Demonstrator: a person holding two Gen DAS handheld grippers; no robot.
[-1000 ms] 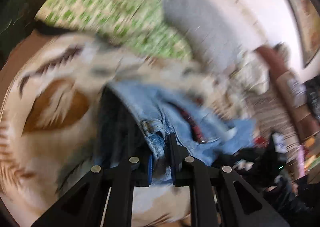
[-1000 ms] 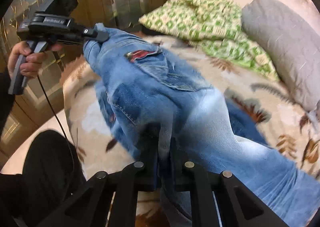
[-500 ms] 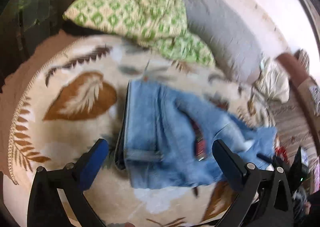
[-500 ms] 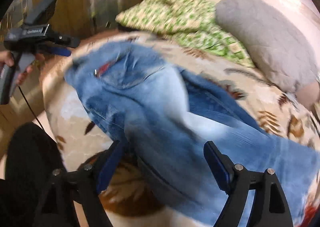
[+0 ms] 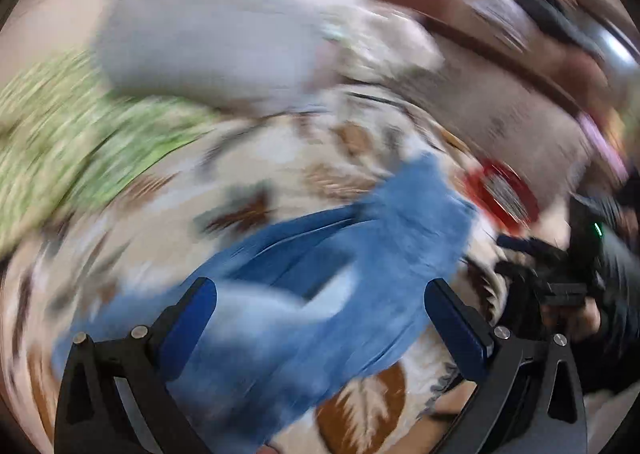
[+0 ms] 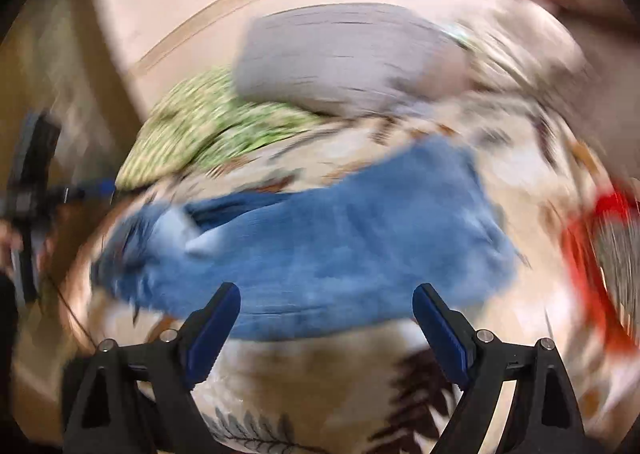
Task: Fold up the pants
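Observation:
Blue jeans [image 5: 340,274] lie spread on a cream bedspread with brown leaf prints [image 5: 360,406]; both views are motion-blurred. They also show in the right wrist view [image 6: 340,254], stretched left to right. My left gripper [image 5: 320,318] is open and empty above the jeans. My right gripper [image 6: 326,318] is open and empty, just in front of the jeans' near edge. The left gripper shows in the right wrist view [image 6: 80,192] at the far left; the right one shows in the left wrist view [image 5: 532,254] at the right edge.
A grey pillow [image 6: 344,58] and a green patterned pillow [image 6: 208,126] lie at the far side of the bed. A red object [image 6: 600,246] sits at the right. A brown headboard or furniture edge [image 5: 480,26] runs at the back right.
Both grippers let go of the jeans and opened wide; the jeans dropped flat onto the bed. Both cameras have since swung towards the trouser legs.

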